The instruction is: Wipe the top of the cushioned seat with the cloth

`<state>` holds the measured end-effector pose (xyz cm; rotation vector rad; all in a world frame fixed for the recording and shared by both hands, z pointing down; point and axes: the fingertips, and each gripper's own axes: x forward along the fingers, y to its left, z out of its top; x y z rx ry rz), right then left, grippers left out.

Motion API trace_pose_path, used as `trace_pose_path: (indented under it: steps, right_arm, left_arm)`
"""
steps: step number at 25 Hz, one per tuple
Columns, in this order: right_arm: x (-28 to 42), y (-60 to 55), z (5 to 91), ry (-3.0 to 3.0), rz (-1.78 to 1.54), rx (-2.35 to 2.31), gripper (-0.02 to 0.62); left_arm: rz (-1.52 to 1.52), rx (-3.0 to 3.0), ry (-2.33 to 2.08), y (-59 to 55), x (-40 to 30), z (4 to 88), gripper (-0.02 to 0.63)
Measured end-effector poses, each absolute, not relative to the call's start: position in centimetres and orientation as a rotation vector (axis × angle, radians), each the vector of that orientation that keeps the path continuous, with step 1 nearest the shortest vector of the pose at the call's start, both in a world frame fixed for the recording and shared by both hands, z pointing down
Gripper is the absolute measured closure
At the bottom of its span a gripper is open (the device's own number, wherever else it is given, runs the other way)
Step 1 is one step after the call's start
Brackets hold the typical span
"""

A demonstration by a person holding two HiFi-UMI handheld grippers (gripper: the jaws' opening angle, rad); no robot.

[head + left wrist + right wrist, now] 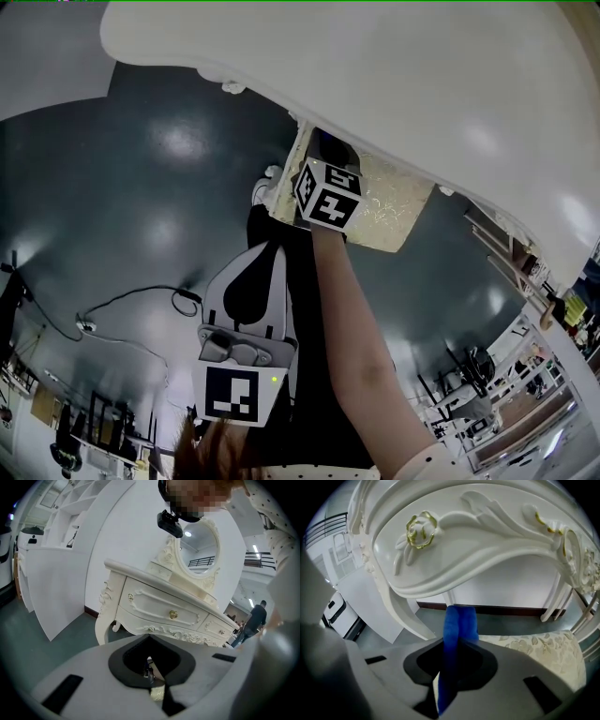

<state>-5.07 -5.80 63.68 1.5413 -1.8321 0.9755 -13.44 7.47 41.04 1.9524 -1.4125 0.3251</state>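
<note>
Jaws of the left gripper (270,248) are together with nothing between them, held low by the body. Right gripper (454,663) is clamped on the blue cloth (459,620) — cloth hangs just beside the patterned seat (543,651) edge — white dressing table (487,541) overhead.

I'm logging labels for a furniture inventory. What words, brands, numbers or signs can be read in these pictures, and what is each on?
No text can be read in any view.
Right cube: black-and-white square markers, patterns only, no letters.
Left cube: one such marker, also only a pattern.
Dressing table, cloth, cushioned seat: no print shows.
Background clutter: too small to read.
</note>
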Motion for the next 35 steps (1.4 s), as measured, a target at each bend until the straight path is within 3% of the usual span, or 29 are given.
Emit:
trace_pose_path:
  steps: [24,35]
  right_arm:
    - [-8.0,-6.2,64.0,-1.940,0.987,1.424,0.538]
    - [-5.8,-5.3,62.4,-2.041,1.037,1.366,0.538]
  left_arm:
    - [0.347,1.937,-1.423,9.1,-13.6,41.7,0.607]
    - [0.378,1.949,-1.436,6.1,-11.0,41.1,0.607]
